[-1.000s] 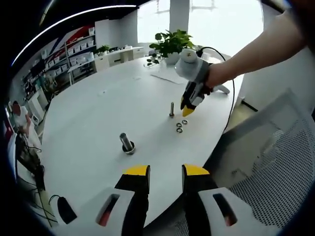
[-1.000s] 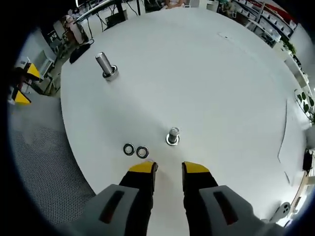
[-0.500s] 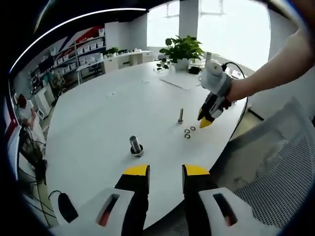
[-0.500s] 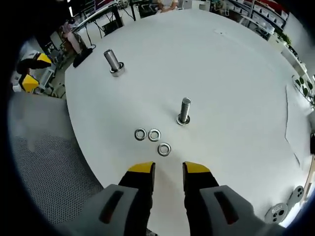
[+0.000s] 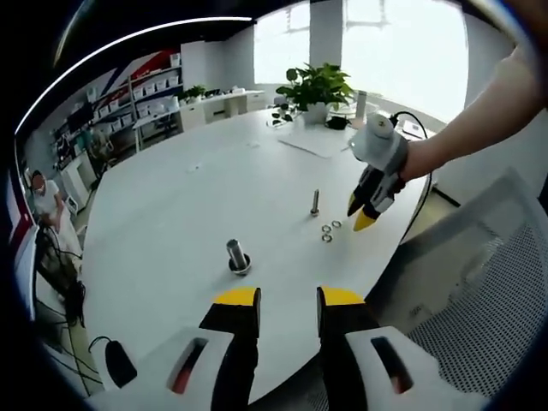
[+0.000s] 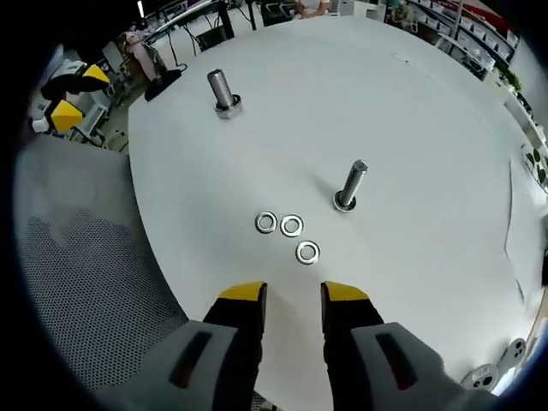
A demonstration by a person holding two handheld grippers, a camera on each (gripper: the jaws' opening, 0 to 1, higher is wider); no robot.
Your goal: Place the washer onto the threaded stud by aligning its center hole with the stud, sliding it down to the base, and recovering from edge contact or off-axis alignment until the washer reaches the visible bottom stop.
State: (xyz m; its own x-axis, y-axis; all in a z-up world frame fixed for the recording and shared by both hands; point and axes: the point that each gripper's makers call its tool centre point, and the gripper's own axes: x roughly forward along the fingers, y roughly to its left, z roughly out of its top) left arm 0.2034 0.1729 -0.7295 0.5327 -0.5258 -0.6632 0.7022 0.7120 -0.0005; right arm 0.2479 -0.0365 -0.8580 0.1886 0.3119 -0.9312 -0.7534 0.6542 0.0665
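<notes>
No readable text, labels, brands or numbers appear on anything in either view

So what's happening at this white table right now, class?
A person holds a two-jaw tool in each hand over a round white table. The right tool, open and empty, hovers just short of three loose washers lying near the thin threaded stud. No washer is picked up or on that stud yet. The left tool, also open, waits farther off, facing a thicker stud.
</notes>
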